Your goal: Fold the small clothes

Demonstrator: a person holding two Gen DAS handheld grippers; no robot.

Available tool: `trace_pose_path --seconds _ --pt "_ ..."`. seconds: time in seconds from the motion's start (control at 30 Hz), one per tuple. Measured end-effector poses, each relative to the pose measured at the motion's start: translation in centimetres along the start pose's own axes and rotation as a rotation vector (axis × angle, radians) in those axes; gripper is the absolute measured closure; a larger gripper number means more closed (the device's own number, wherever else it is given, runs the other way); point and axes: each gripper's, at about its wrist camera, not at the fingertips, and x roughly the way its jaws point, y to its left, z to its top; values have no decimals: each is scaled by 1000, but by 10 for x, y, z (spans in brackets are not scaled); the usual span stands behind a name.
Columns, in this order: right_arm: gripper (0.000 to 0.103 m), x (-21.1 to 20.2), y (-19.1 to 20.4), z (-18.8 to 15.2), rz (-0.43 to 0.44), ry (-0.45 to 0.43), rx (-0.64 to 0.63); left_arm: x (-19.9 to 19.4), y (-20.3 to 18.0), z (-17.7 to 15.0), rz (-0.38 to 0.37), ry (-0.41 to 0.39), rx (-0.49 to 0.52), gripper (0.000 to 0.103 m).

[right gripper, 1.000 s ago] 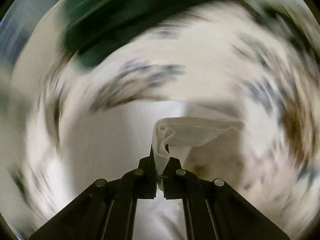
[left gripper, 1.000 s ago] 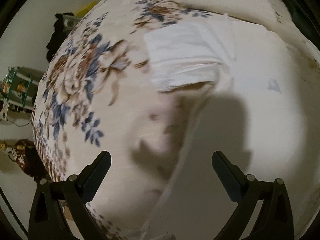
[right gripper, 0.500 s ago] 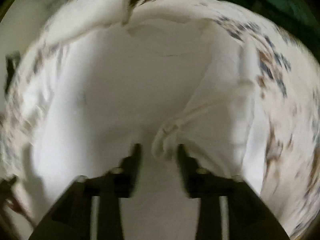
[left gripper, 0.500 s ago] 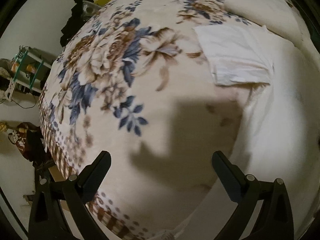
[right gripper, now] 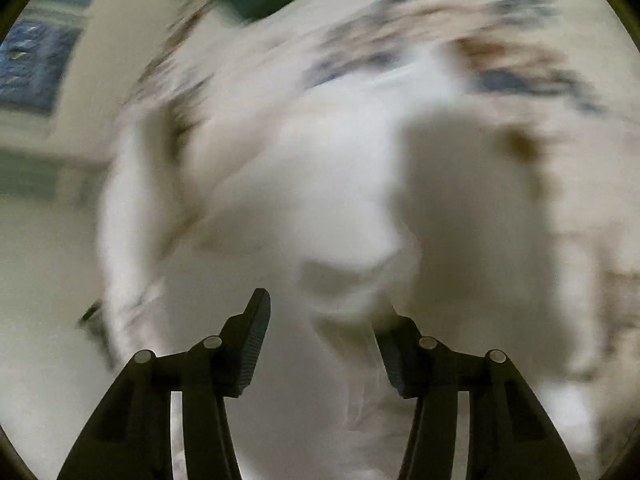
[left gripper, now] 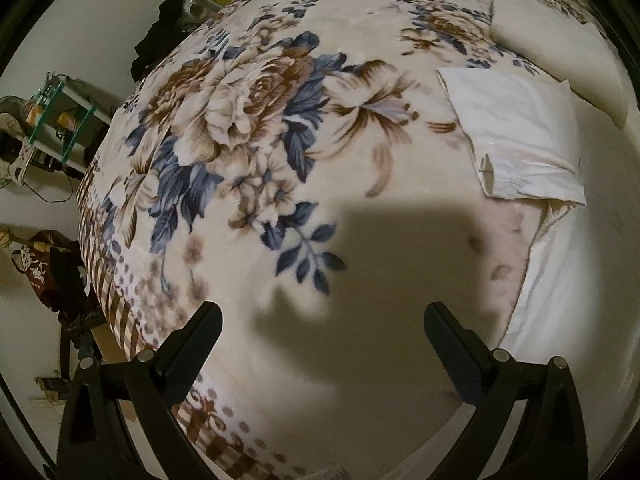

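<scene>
A folded white garment lies on the floral blanket at the upper right of the left wrist view. A larger white cloth spreads below it at the right edge. My left gripper is open and empty above the blanket, well short of the folded garment. My right gripper is open over a white cloth; the right wrist view is heavily blurred, and a fold of the cloth lies just ahead of the right finger. Whether the fingers touch the cloth is unclear.
The bed's left edge drops to a pale floor. A green-framed rack and a dark red bag stand beside the bed. Dark clothing hangs at the far corner. A pale pillow lies behind the folded garment.
My right gripper opened and let go of the white cloth it was shut on, and it is still moving. My left gripper swung left, so the folded garment shifted right in its view.
</scene>
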Motion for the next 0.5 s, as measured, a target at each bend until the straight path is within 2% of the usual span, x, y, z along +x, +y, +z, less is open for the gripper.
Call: trace_pose_path --seconds 0.03,0.07,0.13,0.17,0.27,0.3,0.37,0.43,0.5 --pt "48 -1 6 0 114 33 0 1 1 0 -4 5 -5 0" --pt "48 -5 10 -3 172 35 10 1 2 1 -7 7 -8 0" --pt "48 -29 6 -10 228 -36 52 1 3 2 -11 6 -12 0" --pt "48 -38 0 -11 205 -60 69 0 4 3 -13 3 -15 0" --pt "48 -55 -13 -33 27 -75 41 3 3 7 -31 8 -25 0" --pt "48 -53 -16 -45 -42 -46 -2 4 2 8 -40 14 -28 0" --pt "48 -40 -30 -62 -159 65 -75 7 -1 13 -81 30 -45 0" --pt "48 -19 -40 -87 -187 201 -98 8 -5 19 -140 40 -63 0" --pt "48 -21 -44 -95 -180 189 -85 9 -11 26 -206 55 -84 0"
